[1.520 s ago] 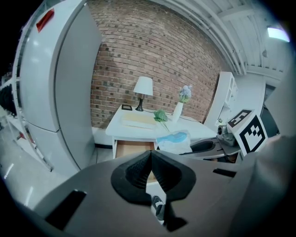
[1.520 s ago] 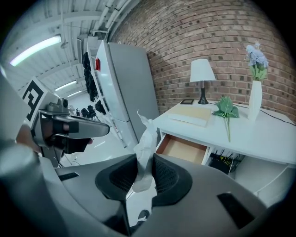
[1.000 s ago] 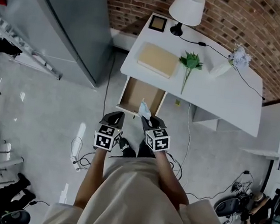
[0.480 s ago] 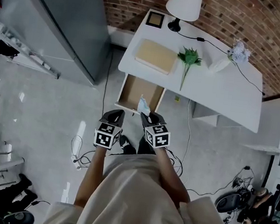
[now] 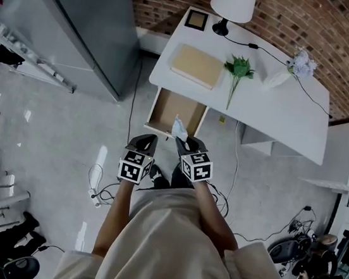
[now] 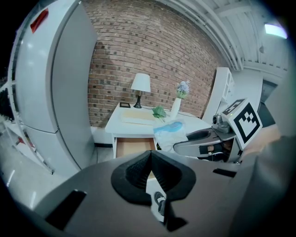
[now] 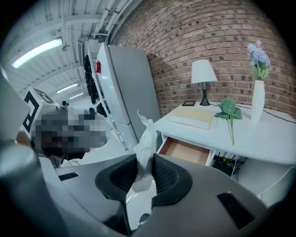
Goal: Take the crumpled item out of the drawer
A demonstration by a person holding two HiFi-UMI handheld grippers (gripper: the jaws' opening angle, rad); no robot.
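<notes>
White crumpled item (image 7: 144, 139) is pinched in your right gripper (image 5: 184, 145), at the front rim of the open drawer (image 5: 173, 110).
Both pads press on the item's lower part. Its long axis runs along the jaws, with the free end sticking out past the tips, up and toward the drawer. From the head view it sits over the drawer's front rim near the right corner, on your side of it. The left gripper view shows it raised above the drawer, so I'd call it out. The drawer floor looks bare. Your left gripper (image 6: 150, 156) is beside the right one, on the drawer's near side, with its jaws pressed together on nothing. The right gripper is the only one on the item, so any pull away from the drawer runs back along that axis, toward you.
</notes>
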